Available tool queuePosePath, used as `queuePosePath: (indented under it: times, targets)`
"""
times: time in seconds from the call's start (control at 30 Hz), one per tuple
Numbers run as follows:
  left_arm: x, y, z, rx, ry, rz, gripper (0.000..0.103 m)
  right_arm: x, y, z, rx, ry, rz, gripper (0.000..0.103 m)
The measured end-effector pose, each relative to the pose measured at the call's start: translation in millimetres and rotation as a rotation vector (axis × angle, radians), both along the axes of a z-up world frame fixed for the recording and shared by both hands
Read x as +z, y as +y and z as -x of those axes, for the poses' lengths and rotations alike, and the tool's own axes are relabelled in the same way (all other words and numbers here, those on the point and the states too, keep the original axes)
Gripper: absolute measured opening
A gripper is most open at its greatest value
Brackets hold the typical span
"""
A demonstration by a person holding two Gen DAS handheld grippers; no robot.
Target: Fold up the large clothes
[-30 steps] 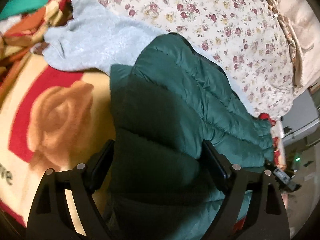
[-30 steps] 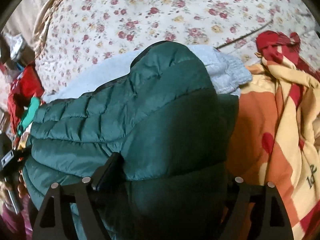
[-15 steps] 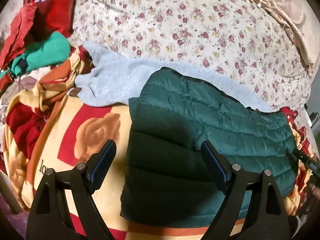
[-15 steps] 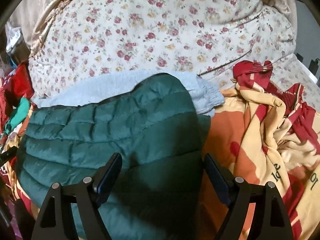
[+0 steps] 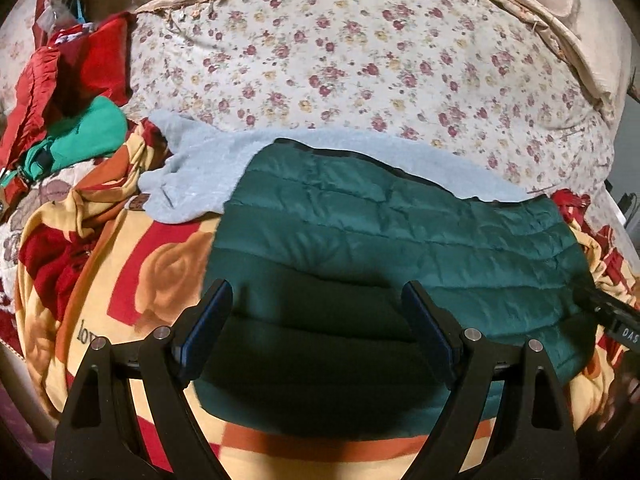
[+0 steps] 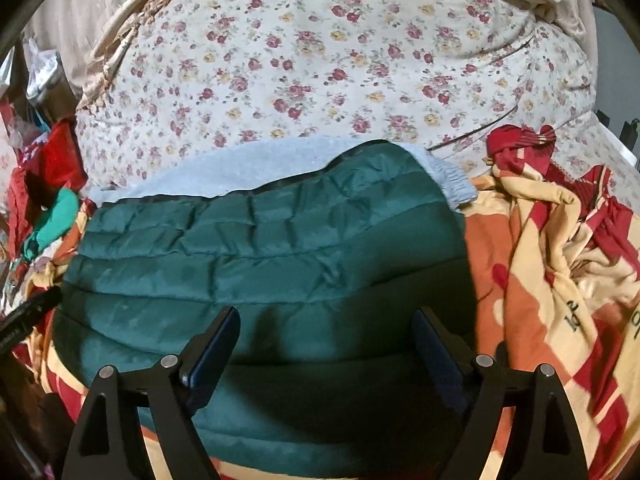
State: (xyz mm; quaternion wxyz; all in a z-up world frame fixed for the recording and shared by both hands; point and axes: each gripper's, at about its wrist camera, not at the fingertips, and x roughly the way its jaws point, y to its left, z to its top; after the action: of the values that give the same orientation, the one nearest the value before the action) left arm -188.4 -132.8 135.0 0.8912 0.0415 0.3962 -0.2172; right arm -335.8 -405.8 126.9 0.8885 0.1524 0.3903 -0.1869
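Floral bedsheet (image 5: 360, 60) fills the background behind our work. We see the green quilted jacket (image 5: 380, 248) lying folded flat on the rose-patterned blanket (image 5: 160, 280), its far edge overlapping a light blue fleece garment (image 5: 200, 176). Our left gripper (image 5: 316, 324) and right gripper (image 6: 326, 344) both hang above it, jaws spread and holding nothing. Only the left view shows the jacket's near edge fully; only the right view shows the blanket's bunched red folds (image 6: 560, 208) by the jacket's right edge.
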Motion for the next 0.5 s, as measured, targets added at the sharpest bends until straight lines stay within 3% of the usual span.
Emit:
queuePosePath:
  times: [0.27,0.37,0.5]
  targets:
    - [-0.1,-11.8,16.2,-0.011,-0.027,-0.018,0.087,-8.4,28.5,-5.9,0.014,0.011,-0.011,0.086]
    - [-2.2,-16.3,21.3,-0.021,-0.030,-0.027,0.087,-9.9,34.7,-6.3,0.008,-0.003,-0.024,0.094]
    - [-3.7,-22.2,28.9,-0.030,-0.052,-0.045,0.087,-9.3,44.4,-6.5,0.010,-0.019,-0.032,0.094]
